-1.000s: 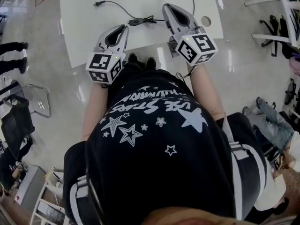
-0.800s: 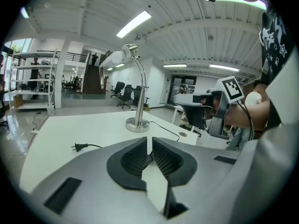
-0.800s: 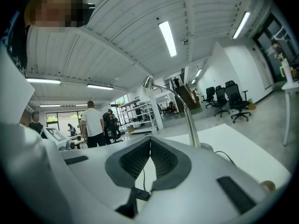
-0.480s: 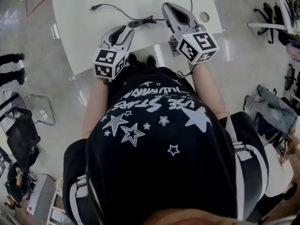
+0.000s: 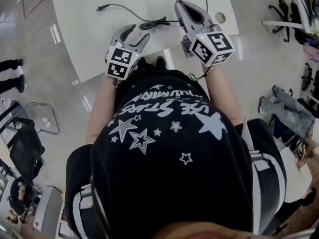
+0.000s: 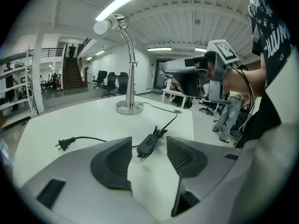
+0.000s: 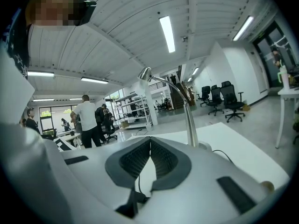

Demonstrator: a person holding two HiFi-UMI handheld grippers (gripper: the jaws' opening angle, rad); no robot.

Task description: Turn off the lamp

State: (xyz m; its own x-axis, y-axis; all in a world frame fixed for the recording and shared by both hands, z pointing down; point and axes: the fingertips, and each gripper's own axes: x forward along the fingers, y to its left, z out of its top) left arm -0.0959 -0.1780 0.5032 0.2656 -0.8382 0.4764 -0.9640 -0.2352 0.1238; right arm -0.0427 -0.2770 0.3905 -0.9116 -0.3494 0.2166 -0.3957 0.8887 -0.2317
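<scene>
Noting that my left gripper (image 5: 138,32) is opening its jaws with nothing pressed, I find the cord switch (image 6: 148,144) just ahead of their gap near the table's (image 6: 70,120) front edge, lying lengthwise toward the lamp (image 6: 129,64), farther from my closed, empty right gripper (image 7: 150,142).

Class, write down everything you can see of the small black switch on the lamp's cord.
The small black plastic inline switch is a slim oblong with a round button on top. It lies flat on the white table, part-way along the thin black cord. The cord runs one way to an unplugged black plug and the other, past bunched cord, to the silver lamp's round base. Only table and cord touch it; the left gripper's opening jaws frame it, pads off it.
</scene>
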